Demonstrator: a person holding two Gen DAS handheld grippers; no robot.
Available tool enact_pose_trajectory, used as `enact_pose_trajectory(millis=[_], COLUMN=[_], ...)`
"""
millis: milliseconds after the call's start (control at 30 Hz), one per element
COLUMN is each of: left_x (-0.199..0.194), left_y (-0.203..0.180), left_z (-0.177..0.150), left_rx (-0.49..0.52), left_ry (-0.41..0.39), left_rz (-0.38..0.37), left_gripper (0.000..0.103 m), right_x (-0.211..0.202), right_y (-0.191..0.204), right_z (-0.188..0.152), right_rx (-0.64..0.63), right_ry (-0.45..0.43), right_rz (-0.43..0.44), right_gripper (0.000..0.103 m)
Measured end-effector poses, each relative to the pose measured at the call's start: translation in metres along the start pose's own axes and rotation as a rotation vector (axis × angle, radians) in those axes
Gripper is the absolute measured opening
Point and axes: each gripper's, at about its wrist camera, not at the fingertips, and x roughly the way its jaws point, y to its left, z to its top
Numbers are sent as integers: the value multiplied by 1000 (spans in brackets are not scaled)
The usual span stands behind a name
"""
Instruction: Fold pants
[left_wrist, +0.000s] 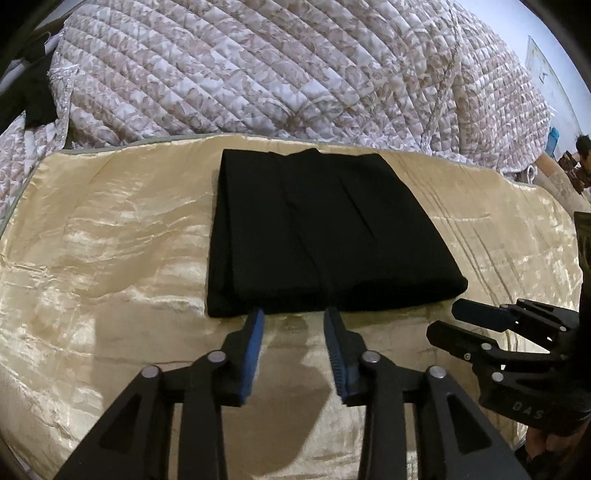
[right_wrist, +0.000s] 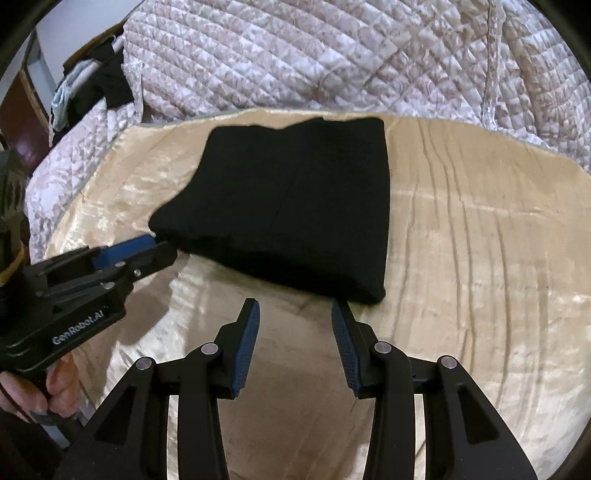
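The black pants (left_wrist: 317, 236) lie folded into a compact rectangle on a shiny gold cloth (left_wrist: 110, 240); they also show in the right wrist view (right_wrist: 291, 206). My left gripper (left_wrist: 293, 317) is open and empty, its fingertips right at the near edge of the pants. It shows in the right wrist view (right_wrist: 155, 247) at the pants' near left corner. My right gripper (right_wrist: 295, 310) is open and empty, just short of the pants' near right corner. It shows in the left wrist view (left_wrist: 443, 317) to the right of the pants.
A quilted floral bedspread (left_wrist: 280, 70) is heaped behind the gold cloth (right_wrist: 480, 240). Dark clothing (right_wrist: 107, 85) hangs at the far left. A person (left_wrist: 583, 144) is at the far right edge.
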Motion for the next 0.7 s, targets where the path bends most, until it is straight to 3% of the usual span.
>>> enact_pose_trajectory(millis=[200,267,333,500,700], left_x=[12,17,18,20,21], left_y=[5,8,11,16,15], left_z=[-12,-16,-17,-18,-19], left_rx=[10,9,11,-6,17], left_ry=[40,47,45,54,54], left_rz=[24,27,46,30,30], left_gripper=[47,53,66,69,75], right_x=[7,8,10,13,14], right_y=[-6,-6,-4,1,1], right_z=[-5,-5,-5,-5,-5], right_rx=[23,17,1,-22,-21], right_ry=[21,24,25,25,21], right_rz=[-39,-47,-58,-69,-71], right_gripper=[41,43,45,54,55])
